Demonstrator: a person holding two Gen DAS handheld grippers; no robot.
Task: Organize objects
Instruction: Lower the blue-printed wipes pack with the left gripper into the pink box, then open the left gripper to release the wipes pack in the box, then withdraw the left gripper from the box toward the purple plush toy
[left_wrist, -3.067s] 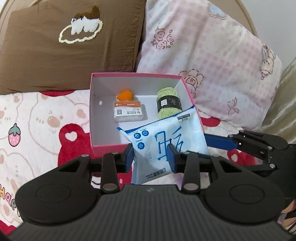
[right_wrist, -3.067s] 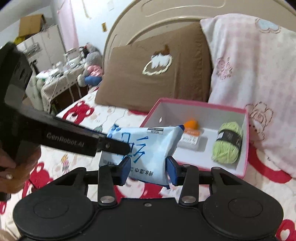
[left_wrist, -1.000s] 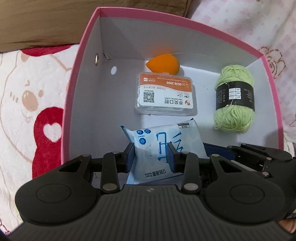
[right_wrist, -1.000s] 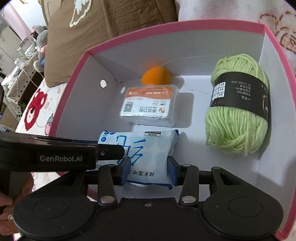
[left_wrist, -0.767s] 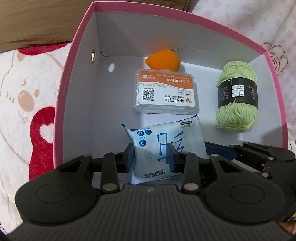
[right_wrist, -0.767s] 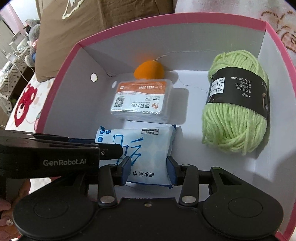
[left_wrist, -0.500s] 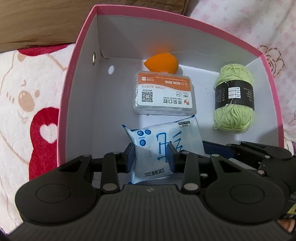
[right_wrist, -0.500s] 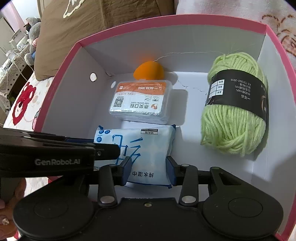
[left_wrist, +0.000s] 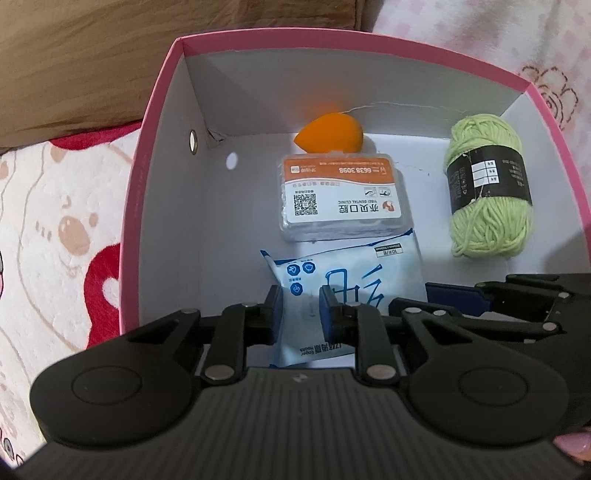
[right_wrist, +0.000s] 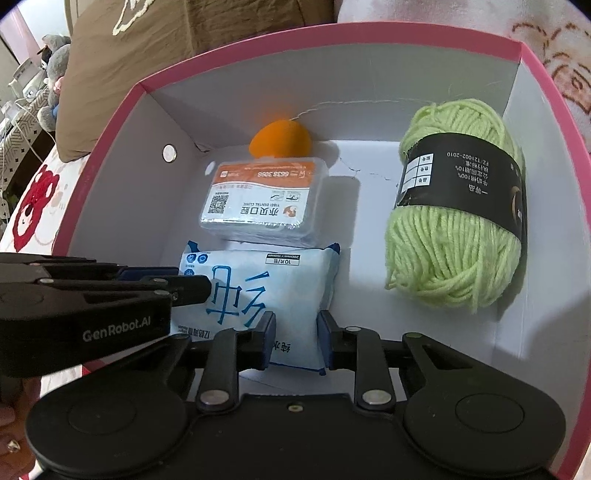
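Observation:
A light blue soft pack (left_wrist: 354, 273) with blue writing lies low inside the pink box (left_wrist: 155, 122), just in front of a clear case with an orange label (left_wrist: 341, 199). My left gripper (left_wrist: 301, 308) is closing its jaws on the pack's near left edge, and the pads press into it. My right gripper (right_wrist: 295, 332) is closing on the pack's near right edge in the same way. Each gripper shows from the side in the other's view. An orange sponge (left_wrist: 330, 134) sits at the back wall and a green yarn ball (right_wrist: 458, 221) lies at the right.
The box stands on a bear-print blanket (left_wrist: 55, 221), with a brown pillow (left_wrist: 74, 55) and a pink pillow (left_wrist: 480, 26) behind it. Bare white floor shows in the box's left part (left_wrist: 229, 236). A person's fingertip (left_wrist: 572, 443) shows at the lower right.
The pack came from above the blanket down into the box, held by both grippers. In the last half second both pairs of jaws have pinched it tighter.

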